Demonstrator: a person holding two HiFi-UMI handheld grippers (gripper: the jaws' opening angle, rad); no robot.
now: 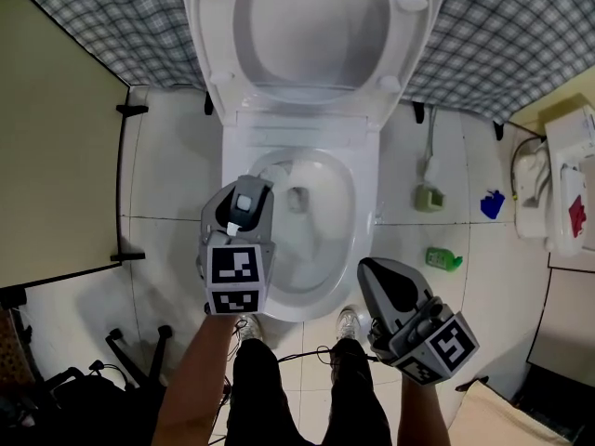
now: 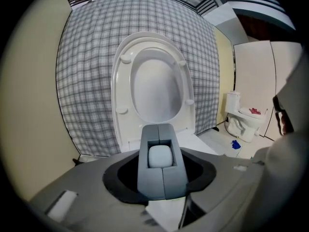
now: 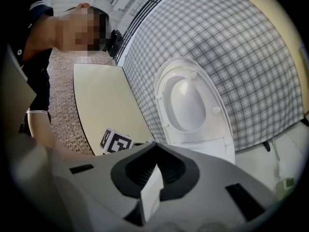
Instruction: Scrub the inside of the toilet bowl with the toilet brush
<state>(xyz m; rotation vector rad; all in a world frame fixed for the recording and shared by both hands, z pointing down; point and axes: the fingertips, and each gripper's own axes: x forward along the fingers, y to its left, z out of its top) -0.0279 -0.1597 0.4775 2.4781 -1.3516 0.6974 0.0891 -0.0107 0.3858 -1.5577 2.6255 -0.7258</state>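
Observation:
The white toilet bowl (image 1: 364, 207) stands open in the middle of the head view, its seat (image 1: 212, 35) and lid raised against the wall. My left gripper (image 1: 244, 219) hangs over the bowl's left front rim, shut on the toilet brush handle (image 2: 162, 170). The handle is grey with a white rounded cap (image 1: 244, 203) and sticks out past the jaws. The gripper body hides the brush head. My right gripper (image 1: 369, 269) is shut and holds nothing, low and to the right of the bowl's front.
A beige partition (image 1: 56, 156) closes the left side and a checked curtain (image 1: 521, 35) hangs behind the toilet. On the tiles to the right lie a green bottle (image 1: 443, 259), a blue item (image 1: 492, 203) and a hose fitting (image 1: 429, 196). A white fixture (image 1: 558, 193) stands far right. My shoes (image 1: 346, 321) touch the bowl's foot.

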